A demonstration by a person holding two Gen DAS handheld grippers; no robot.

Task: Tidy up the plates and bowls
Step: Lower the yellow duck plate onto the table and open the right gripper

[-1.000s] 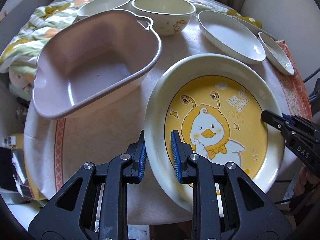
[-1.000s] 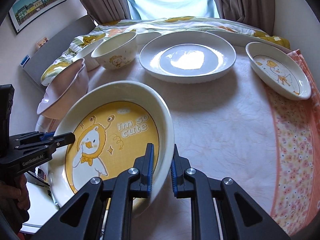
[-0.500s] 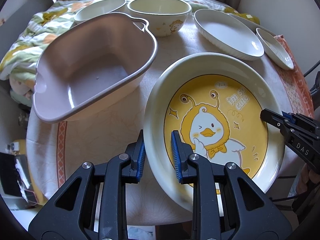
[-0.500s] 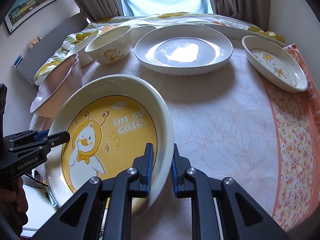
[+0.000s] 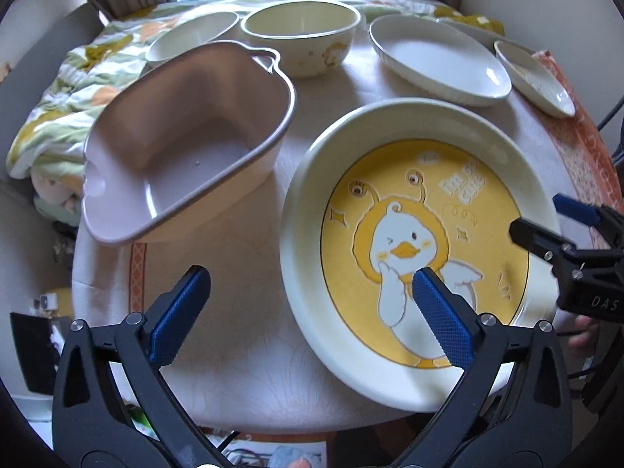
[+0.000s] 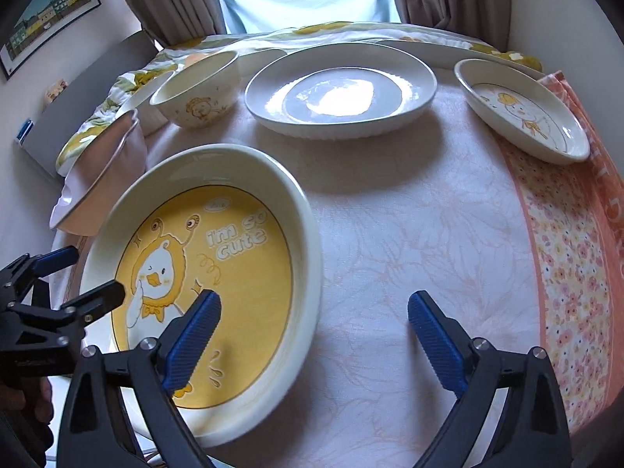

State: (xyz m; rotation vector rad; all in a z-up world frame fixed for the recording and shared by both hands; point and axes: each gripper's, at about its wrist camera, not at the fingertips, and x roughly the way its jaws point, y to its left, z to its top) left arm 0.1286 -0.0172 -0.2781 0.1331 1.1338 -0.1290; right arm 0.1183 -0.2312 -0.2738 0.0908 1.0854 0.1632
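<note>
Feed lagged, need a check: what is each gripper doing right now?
Left gripper: open, straddling the yellow duck plate rim, holding nothing.
Right gripper: open, straddling the same plate's rim, holding nothing.

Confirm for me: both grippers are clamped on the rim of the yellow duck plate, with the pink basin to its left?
Not quite. Both wrist views show the left gripper and right gripper open, each straddling the rim of the yellow duck plate without gripping it. The plate rests on the tablecloth. The pink basin is indeed to its left.

Bare table (image 6: 421, 234) lay right of the duck plate (image 6: 296, 210); the pink basin (image 5: 187, 144) crowded its left.
</note>
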